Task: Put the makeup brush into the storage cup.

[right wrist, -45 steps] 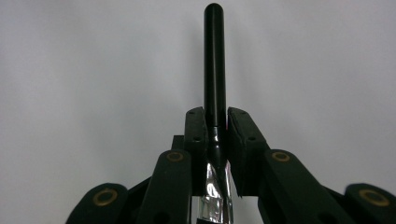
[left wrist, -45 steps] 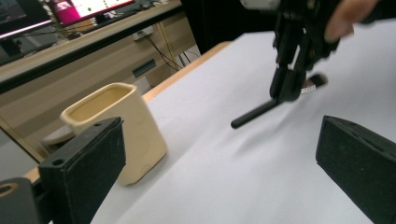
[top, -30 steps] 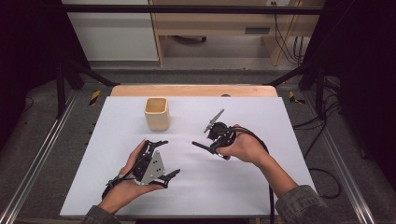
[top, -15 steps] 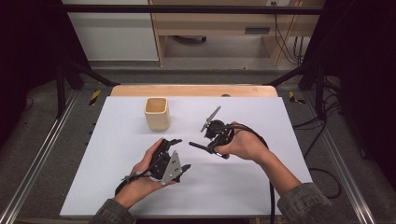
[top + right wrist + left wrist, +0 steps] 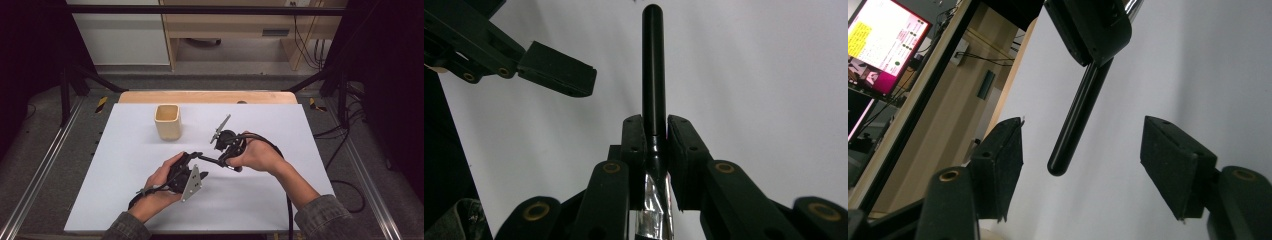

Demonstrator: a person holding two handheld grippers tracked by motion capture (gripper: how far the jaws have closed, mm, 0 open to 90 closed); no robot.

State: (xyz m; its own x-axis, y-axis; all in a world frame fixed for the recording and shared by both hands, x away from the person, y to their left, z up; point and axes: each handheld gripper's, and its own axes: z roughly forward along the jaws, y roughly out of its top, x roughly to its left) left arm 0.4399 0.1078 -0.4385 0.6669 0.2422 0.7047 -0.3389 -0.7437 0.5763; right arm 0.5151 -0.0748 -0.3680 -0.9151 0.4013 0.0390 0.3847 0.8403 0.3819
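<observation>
light: bright, overhead | shadows: soft, faint | surroundings: dark | blur: near fingers (image 5: 998,172) soft | glare: none

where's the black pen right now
The black pen is clamped in the right gripper near the table's middle in the high view, its free end between the left gripper's closing jaws, untouched, right of the cup.

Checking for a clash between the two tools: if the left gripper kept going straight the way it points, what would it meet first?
Probably the black pen held by the right gripper. Its free end hangs between the left gripper's jaws, which have just been closing without touching it. Depth is unclear.
</observation>
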